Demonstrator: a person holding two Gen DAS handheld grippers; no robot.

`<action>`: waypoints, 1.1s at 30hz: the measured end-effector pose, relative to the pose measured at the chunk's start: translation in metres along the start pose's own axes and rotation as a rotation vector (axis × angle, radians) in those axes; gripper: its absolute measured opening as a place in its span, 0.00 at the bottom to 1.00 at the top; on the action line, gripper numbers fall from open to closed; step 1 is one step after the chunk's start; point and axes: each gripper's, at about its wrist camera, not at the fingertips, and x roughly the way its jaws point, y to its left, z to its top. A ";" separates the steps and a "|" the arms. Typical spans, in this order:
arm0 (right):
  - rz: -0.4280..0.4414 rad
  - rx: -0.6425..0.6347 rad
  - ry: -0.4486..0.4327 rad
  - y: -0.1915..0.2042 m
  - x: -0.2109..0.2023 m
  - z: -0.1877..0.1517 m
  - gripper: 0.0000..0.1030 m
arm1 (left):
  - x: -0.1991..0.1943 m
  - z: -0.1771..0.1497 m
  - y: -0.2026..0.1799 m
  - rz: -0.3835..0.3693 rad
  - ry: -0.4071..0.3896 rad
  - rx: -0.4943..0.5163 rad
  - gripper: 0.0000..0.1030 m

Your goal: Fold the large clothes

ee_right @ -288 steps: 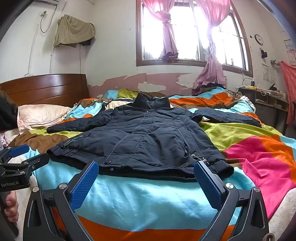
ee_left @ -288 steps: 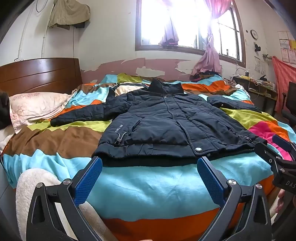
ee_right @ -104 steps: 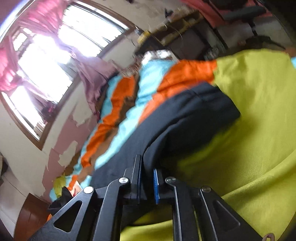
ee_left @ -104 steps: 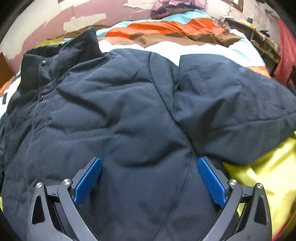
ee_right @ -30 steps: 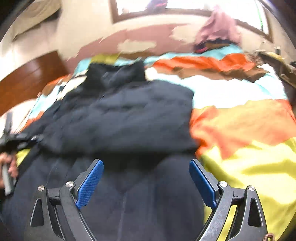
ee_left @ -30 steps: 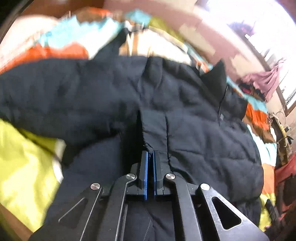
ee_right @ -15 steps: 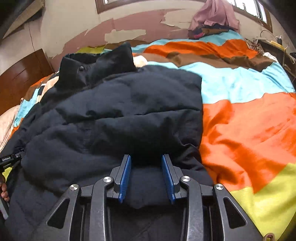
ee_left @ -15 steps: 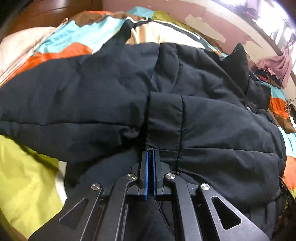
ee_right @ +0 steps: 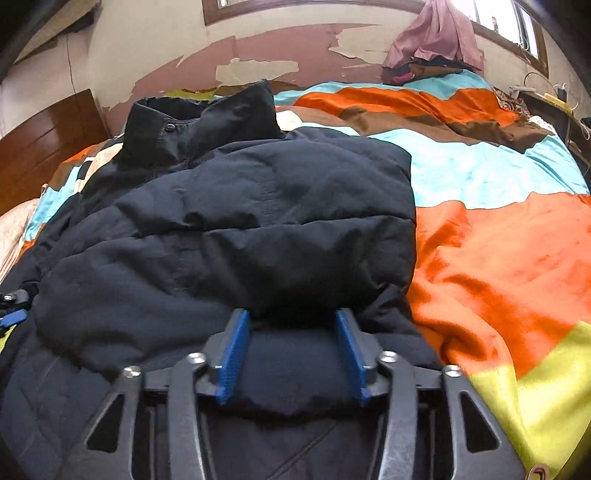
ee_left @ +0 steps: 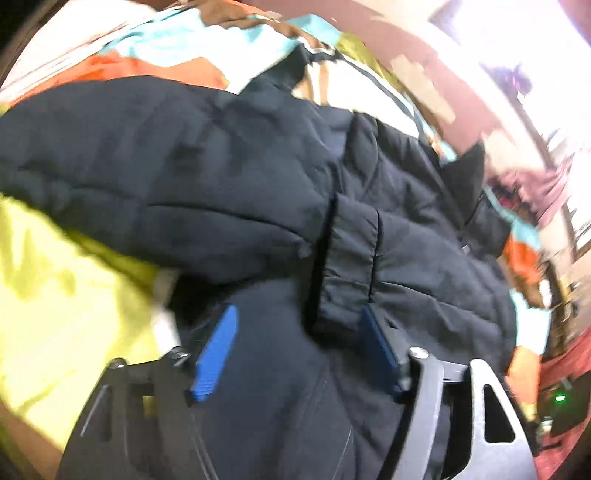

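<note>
A dark navy padded jacket [ee_right: 229, 229] lies front up on the striped bedspread [ee_right: 498, 258], collar [ee_right: 199, 122] toward the far wall. Both sleeves are folded in across the chest. In the left wrist view the jacket [ee_left: 221, 184] fills the frame and the left sleeve's cuff [ee_left: 347, 258] lies on the body. My left gripper [ee_left: 299, 350] is open, just behind that cuff, holding nothing. My right gripper [ee_right: 291, 354] is partly open, its blue pads [ee_right: 234, 354] on either side of a bulge of the folded right sleeve, not clamped.
The wooden headboard [ee_right: 40, 147] and a pillow [ee_right: 11, 229] are at the left. A peeling wall [ee_right: 258, 48] and a window with pink curtains [ee_right: 439, 29] are behind the bed. A desk with clutter [ee_right: 546, 99] stands at the right.
My left gripper has opened and let go of the left sleeve cuff, which now rests on the jacket. My right gripper has opened a little wider and barely moved.
</note>
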 end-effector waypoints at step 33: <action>-0.003 -0.386 0.076 0.313 0.091 0.015 0.99 | -0.080 0.084 0.263 0.018 -0.323 -0.575 0.72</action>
